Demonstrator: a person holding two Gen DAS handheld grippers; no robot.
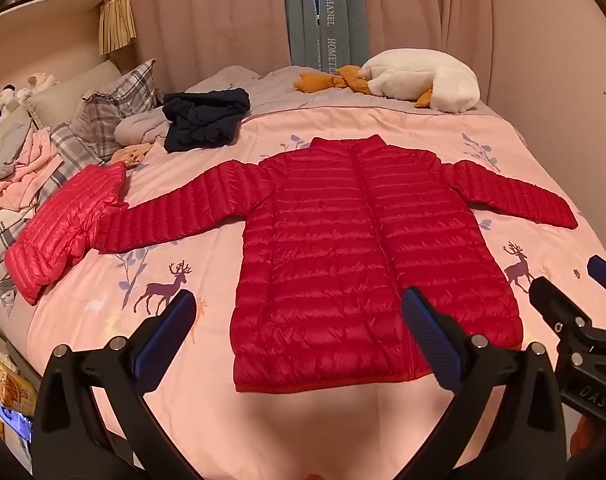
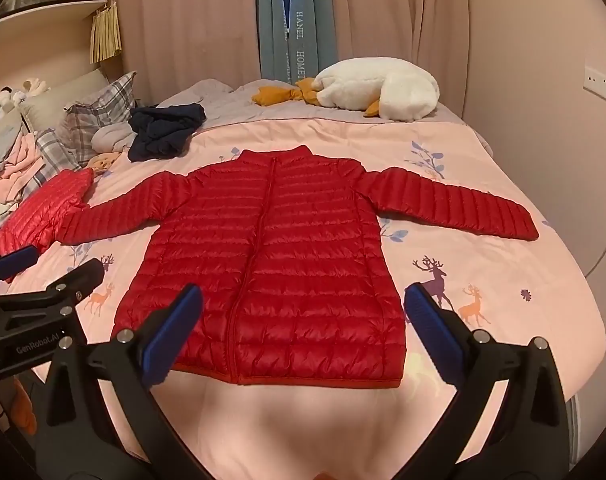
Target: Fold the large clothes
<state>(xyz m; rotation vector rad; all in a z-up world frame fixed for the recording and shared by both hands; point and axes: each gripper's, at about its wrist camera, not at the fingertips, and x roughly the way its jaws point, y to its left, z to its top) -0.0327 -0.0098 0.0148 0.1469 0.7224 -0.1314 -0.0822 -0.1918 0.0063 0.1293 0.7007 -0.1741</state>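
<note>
Red puffer jacket [image 1: 359, 248] lies flat, front up and zipped, in the middle of the bed's pink deer-print duvet [image 1: 303, 420], both sleeves spread out to the sides, collar toward the curtains, hem toward the cameras. Left sleeve end touches a second, lighter red quilted garment [image 1: 63, 228] bunched at the bed's left edge. Left hand-held gripper [image 1: 303, 340] hangs above the hem area, jaws wide apart, nothing between the blue pads [image 1: 435, 344]. Right hand-held gripper [image 2: 303, 336] same: spread wide, empty, above the jacket's lower part; neither touches the fabric. Each one shows at the edge of the other's view. Behind the jacket: dark navy clothing heap [image 1: 205, 120] near plaid pillows [image 1: 115, 104], white goose plush [image 1: 419, 80] with orange feet at the far side of the bed. Pink curtains [image 1: 207, 12] behind, blue-grey strip with lettering in the gap.
</note>
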